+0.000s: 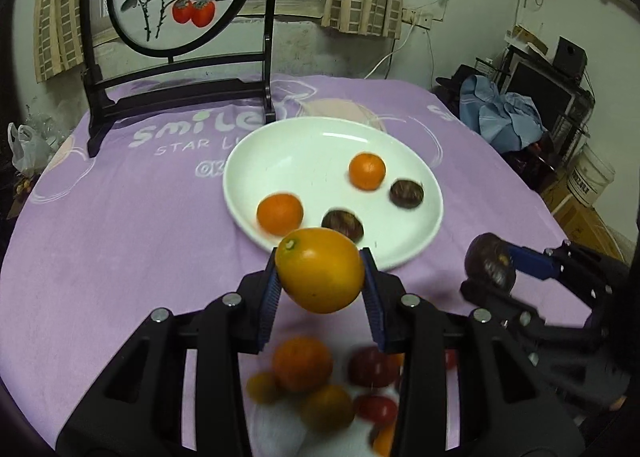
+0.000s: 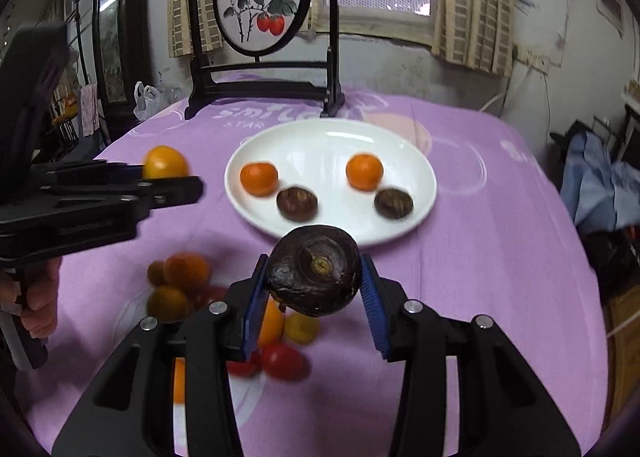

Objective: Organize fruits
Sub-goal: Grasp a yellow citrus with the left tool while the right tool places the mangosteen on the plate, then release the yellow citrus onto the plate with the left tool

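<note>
Left gripper [image 1: 320, 277] clamps round yellow-orange citrus fruit [image 1: 320, 270], right gripper [image 2: 315, 281] clamps dark brown water chestnut [image 2: 315, 270]; carry both level over white oval ceramic plate [image 1: 280, 145], set each beside its kind.

The purple tablecloth [image 1: 120, 217] reads "smile" and "STAR".

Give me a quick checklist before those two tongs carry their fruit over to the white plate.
1. Left tongs clamp the yellow-orange round fruit: ok.
2. Right tongs clamp the dark brown wrinkled fruit: ok.
3. Round white ceramic plate has bare room: ok.
4. Both fruits lifted off the purple printed tablecloth: ok.
5. Tongs apart from each other: ok.
6. Grip firm enough for travel: cannot tell.
</note>
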The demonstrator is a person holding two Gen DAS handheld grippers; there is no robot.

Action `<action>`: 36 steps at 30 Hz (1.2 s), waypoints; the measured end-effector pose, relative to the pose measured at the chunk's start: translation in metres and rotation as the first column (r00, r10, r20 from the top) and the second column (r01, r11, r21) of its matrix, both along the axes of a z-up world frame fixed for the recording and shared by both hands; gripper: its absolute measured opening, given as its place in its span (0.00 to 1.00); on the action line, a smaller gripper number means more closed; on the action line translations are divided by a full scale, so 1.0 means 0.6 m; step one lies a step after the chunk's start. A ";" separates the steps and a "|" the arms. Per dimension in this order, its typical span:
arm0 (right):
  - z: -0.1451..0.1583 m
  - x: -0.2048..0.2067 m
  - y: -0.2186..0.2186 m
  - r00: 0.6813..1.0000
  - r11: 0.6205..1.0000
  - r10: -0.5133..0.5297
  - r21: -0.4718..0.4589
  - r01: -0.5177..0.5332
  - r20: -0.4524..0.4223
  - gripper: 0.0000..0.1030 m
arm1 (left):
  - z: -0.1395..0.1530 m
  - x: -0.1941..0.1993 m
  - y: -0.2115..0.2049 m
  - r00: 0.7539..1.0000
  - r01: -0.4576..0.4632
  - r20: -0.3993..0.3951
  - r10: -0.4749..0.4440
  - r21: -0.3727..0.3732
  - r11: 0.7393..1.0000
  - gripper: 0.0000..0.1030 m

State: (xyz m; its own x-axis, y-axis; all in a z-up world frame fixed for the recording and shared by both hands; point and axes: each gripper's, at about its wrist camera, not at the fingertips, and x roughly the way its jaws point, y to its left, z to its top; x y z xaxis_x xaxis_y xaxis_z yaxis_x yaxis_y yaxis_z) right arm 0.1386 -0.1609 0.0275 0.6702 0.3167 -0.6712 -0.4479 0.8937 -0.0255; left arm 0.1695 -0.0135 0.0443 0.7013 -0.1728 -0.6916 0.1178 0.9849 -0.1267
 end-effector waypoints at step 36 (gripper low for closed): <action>-0.042 0.017 -0.036 0.992 0.997 -0.067 0.025 0.070 -0.104 0.66 | -0.010 -0.031 0.005 0.994 -0.112 0.007 0.112 0.005 0.994 0.93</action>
State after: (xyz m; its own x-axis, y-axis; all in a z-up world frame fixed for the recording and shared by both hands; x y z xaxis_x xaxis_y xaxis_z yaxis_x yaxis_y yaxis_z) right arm 0.1488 -0.1825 0.0022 0.6190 0.2924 -0.7290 -0.3849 0.9220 0.0430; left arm 0.1507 -0.0103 0.0385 0.7205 -0.0893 -0.6876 0.0075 0.9926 -0.1211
